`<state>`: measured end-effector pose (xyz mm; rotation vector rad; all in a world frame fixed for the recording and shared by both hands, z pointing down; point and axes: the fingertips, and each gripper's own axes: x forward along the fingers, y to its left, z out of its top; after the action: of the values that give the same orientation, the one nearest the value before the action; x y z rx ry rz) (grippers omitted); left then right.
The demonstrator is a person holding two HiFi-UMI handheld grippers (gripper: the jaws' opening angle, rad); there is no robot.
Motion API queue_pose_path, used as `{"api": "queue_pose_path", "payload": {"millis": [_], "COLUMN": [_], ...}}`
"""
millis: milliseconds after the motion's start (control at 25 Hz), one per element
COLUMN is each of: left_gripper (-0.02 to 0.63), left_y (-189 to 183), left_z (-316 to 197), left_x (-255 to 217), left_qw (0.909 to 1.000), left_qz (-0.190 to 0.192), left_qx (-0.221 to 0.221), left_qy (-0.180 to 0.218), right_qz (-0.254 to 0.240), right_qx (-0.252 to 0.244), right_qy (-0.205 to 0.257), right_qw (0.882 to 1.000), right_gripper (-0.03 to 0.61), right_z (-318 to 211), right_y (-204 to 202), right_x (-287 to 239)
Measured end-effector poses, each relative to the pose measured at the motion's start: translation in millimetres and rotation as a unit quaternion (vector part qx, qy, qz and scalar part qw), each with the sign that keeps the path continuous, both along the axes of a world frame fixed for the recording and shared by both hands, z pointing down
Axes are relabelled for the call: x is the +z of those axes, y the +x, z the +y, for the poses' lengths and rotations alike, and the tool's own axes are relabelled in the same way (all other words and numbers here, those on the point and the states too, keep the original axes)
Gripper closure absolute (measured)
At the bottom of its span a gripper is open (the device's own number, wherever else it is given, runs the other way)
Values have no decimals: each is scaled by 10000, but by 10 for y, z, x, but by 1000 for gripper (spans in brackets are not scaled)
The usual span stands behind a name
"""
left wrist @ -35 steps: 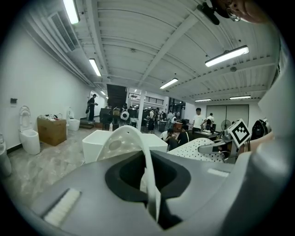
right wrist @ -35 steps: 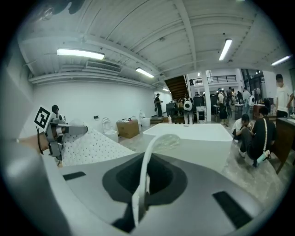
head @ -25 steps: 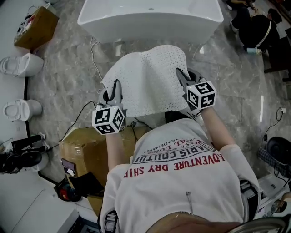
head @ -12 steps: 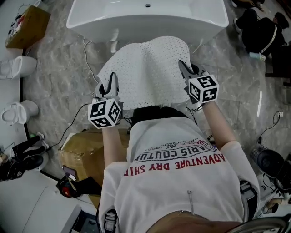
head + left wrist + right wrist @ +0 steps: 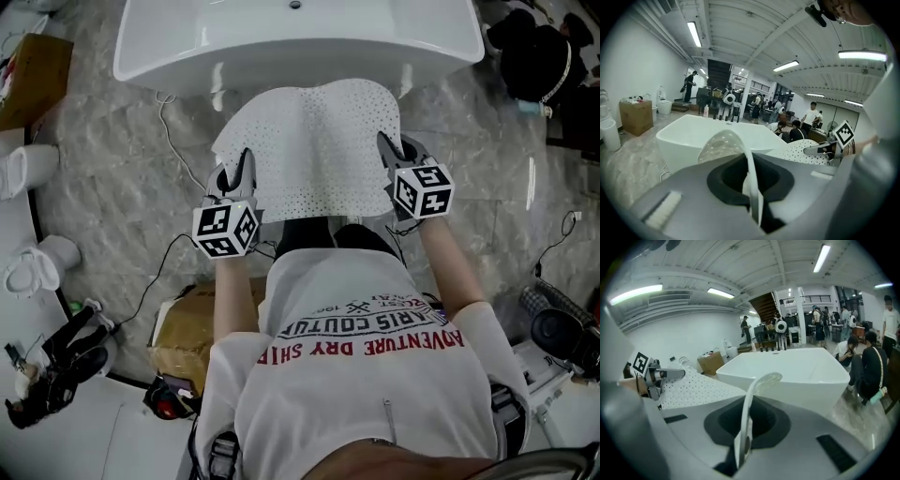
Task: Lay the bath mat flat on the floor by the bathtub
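Note:
A white perforated bath mat (image 5: 314, 145) hangs spread between my two grippers, above the marble floor in front of the white bathtub (image 5: 300, 42). My left gripper (image 5: 241, 171) is shut on the mat's left edge, and the pinched edge (image 5: 752, 185) stands up between its jaws. Over on the other side, my right gripper (image 5: 391, 155) is shut on the right edge (image 5: 743, 427). The mat's far end droops toward the tub. From the left gripper view the right gripper (image 5: 825, 149) shows across the mat; from the right gripper view the left gripper (image 5: 658, 376) shows likewise.
A cable (image 5: 173, 141) lies on the marble floor left of the mat. White toilets (image 5: 33, 267) stand along the left edge. A cardboard box (image 5: 192, 323) sits behind my left arm, another (image 5: 28, 66) at upper left. People (image 5: 869, 366) sit right of the tub.
Both grippers have carried the mat forward toward the bathtub, and the tub sits closer and more central in the head view. The mat now hangs flatter and wider.

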<state>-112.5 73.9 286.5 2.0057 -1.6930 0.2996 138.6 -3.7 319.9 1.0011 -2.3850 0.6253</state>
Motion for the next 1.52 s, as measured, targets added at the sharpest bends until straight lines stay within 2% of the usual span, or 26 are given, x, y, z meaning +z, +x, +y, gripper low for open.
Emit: {"api": "queue_pose_path", "payload": {"millis": [280, 640, 1000, 1200, 1320, 1520], "left_gripper": [595, 595, 595, 595, 595, 595], "left_y": [-380, -607, -709, -770, -805, -802], "left_z": [-709, -1045, -1275, -1418, -1508, -1658], "left_x": [722, 2097, 3790, 4698, 5245, 5856], "left_qw": [9972, 9918, 9911, 9926, 9919, 9922], "left_qz": [-19, -43, -307, -185, -253, -267], "left_qx": [473, 378, 446, 252, 233, 354], "left_qy": [-571, -1221, -1219, -1171, -1219, -1163], "right_qz": [232, 612, 734, 845, 878, 966], "right_qx": [376, 362, 132, 15, 50, 157], "right_qy": [-187, -586, -581, -536, -489, -405], "right_qw": [9988, 9957, 9955, 9950, 9949, 9944], "right_gripper": [563, 563, 563, 563, 563, 563], "right_z": [-570, -918, -1168, -1307, -1454, -1636], "right_y": [-337, -502, -534, -528, -504, -437], "right_x": [662, 1997, 3709, 4647, 5131, 5757]}}
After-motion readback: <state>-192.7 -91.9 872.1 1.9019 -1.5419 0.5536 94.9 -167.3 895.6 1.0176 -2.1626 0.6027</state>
